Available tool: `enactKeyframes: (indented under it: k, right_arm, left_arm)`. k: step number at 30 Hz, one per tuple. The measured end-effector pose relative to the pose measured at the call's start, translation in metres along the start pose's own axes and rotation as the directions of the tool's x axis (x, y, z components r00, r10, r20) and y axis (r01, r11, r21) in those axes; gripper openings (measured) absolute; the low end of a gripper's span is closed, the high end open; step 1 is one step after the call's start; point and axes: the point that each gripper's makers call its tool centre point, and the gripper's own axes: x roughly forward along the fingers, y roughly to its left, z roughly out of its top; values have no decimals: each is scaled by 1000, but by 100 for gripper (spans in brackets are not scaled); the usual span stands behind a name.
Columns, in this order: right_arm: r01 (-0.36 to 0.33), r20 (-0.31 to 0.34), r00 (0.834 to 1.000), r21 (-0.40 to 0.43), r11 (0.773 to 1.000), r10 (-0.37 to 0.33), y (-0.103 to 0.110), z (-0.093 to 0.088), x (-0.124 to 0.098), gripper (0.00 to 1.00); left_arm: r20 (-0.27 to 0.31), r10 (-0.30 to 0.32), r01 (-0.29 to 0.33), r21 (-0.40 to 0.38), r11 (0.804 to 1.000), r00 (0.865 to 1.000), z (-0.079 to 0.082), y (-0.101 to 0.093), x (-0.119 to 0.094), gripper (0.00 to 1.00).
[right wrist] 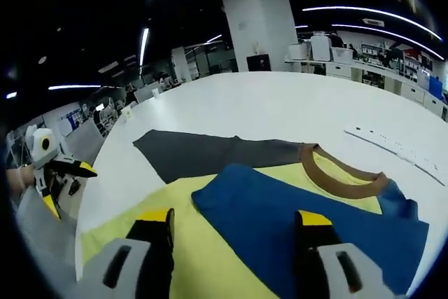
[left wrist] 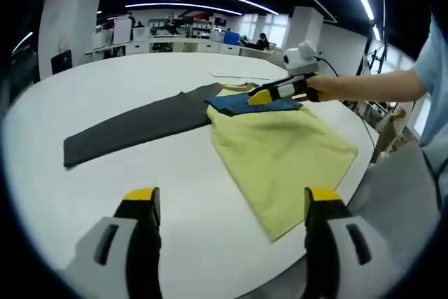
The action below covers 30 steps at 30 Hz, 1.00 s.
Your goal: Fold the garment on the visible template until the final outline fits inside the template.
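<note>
Left gripper [left wrist: 231,208]: jaws wide apart, nothing between them. Yellow tips, grey bodies, hovering over bare white table [left wrist: 126,75]. Table top smooth, matte, with a rounded edge.

Ahead of the left jaws lies the shirt [left wrist: 280,152]: pale yellow cloth, soft, with faint rumples, spread flat as a rough rectangle, its near corner reaching toward the table edge just beyond the right jaw. At its far end a blue sleeve [left wrist: 245,105] is folded over onto the yellow body. To the left of the shirt, touching it, a dark grey sheet [left wrist: 133,127], flat, long and narrow, lying slantwise; part of it runs under the shirt.

Right gripper [left wrist: 260,97] shows in the left gripper view at the far end of the shirt, held in a hand [left wrist: 322,87], yellow tip low over the blue sleeve. Whether it touches the cloth, cannot tell.

Right gripper view: own jaws [right wrist: 231,232] stand wide apart, straddling the blue sleeve [right wrist: 308,222], not pinching it. Blue cloth smooth, with a straight folded edge running between the jaws. Beyond it a brown ribbed collar [right wrist: 343,176], curved. Yellow body [right wrist: 175,243] under and left of the left jaw. Dark grey sheet [right wrist: 203,153] further ahead. A white strip [right wrist: 392,146] lies on the table, well off to the right.
</note>
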Motion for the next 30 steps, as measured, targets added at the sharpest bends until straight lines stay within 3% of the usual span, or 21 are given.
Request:
enactKeyframes:
  k: [6, 13, 18, 20, 30]
  right_arm:
    - [56, 24, 998, 70, 996, -58, -30, 0, -22, 66]
    - [142, 10, 990, 92, 986, -144, -73, -9, -60, 65]
    - [242, -5, 969, 188, 952, -245, -106, -23, -91, 64]
    - [276, -5, 960, 183, 944, -280, -115, -27, -102, 62]
    - [311, -33, 949, 273, 910, -315, -129, -53, -124, 52]
  left_arm:
    - [-3, -2, 2, -2, 1000, 1000, -1, 0, 0, 82]
    - [0, -2, 2, -7, 1000, 1000, -1, 0, -1, 82]
    - [-4, -1, 1, -8, 1000, 1000, -3, 0, -1, 82]
    - [0, -1, 1, -12, 1000, 1000, -2, 0, -1, 82]
    - [-6, -1, 1, -9, 1000, 1000, -4, 0, -1, 82]
